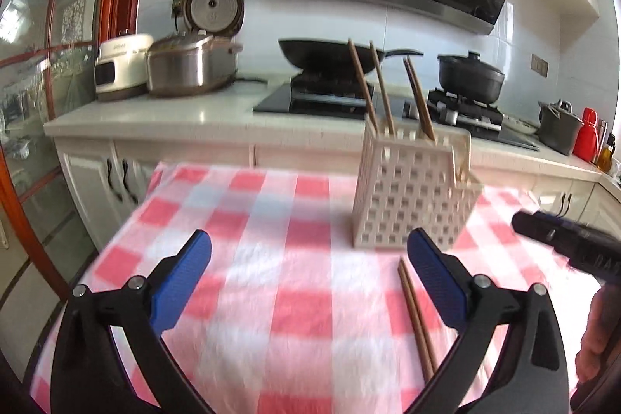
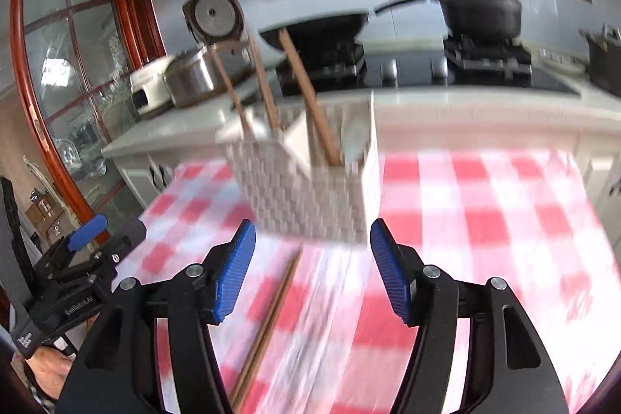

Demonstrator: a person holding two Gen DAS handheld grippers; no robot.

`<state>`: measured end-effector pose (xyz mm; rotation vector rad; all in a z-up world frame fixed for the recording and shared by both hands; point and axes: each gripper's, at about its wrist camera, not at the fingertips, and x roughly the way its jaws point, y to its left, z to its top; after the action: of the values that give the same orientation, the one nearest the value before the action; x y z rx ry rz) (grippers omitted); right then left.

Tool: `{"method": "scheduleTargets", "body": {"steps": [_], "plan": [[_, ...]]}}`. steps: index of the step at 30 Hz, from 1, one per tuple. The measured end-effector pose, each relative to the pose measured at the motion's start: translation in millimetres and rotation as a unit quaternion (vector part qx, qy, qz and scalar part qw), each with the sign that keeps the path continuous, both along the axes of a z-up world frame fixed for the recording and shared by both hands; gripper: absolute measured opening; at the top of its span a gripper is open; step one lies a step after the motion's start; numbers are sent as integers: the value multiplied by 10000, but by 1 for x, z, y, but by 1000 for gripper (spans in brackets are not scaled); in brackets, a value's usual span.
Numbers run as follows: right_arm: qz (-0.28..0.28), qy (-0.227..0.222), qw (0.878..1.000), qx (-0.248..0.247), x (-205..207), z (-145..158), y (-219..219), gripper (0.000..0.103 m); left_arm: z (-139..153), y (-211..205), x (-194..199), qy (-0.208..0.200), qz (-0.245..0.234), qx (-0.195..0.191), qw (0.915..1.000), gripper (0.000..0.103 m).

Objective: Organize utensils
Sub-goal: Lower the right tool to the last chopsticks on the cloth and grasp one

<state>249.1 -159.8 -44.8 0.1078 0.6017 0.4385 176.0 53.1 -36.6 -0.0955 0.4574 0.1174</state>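
Note:
A white lattice utensil holder stands on the red-and-white checked tablecloth, with several brown chopsticks upright in it. It also shows in the right wrist view. A pair of brown chopsticks lies flat on the cloth in front of the holder, beside my left gripper's right finger; it shows in the right wrist view too. My left gripper is open and empty. My right gripper is open and empty, just in front of the holder.
Behind the table runs a white counter with a rice cooker, a hob with a black wok and a black pot. A red bottle stands far right. A glass door is on the left.

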Motion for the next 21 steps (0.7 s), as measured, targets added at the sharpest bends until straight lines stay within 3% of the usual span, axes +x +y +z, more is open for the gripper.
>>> {"method": "scheduleTargets", "body": {"steps": [4,11,14,16,21], "plan": [[-25,365,9993,-119,-9,-35,6,59,-20,1,-14,97,-41,-133,9999,98],[-169,873,9955,-332,3,-72,23,59,-37,-2,-16,230,-71,144,9996,98],[-236,998,9939,-400,12,-78,31,48,-33,-3,-21,-63,57,333,9994,98],[-299,1129,9921,-455,18,-82,39,33,-31,-2,-24,-254,212,429,9985,98],[-291,1243,9907,-459,23,-84,55,25,-28,9,-30,-442,442,332,9975,98]]}}
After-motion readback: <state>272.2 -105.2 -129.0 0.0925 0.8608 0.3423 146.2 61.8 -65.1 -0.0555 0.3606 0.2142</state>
